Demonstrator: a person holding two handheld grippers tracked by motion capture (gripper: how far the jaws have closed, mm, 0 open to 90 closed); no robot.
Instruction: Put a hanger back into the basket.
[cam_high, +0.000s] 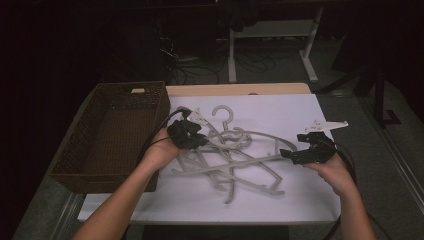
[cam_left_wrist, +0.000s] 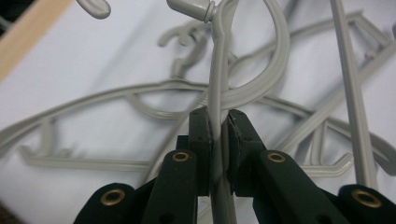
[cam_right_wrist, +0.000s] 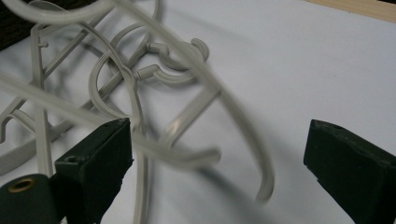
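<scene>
Our left gripper (cam_left_wrist: 218, 122) is clamped on a thin grey plastic hanger (cam_left_wrist: 219, 70), whose long axis runs across the white table (cam_high: 300, 112) toward our right gripper (cam_right_wrist: 219, 154) (jaws apart, hanger's curved end between them); the brown wicker basket (cam_high: 150, 97) lies nearer our left.
</scene>
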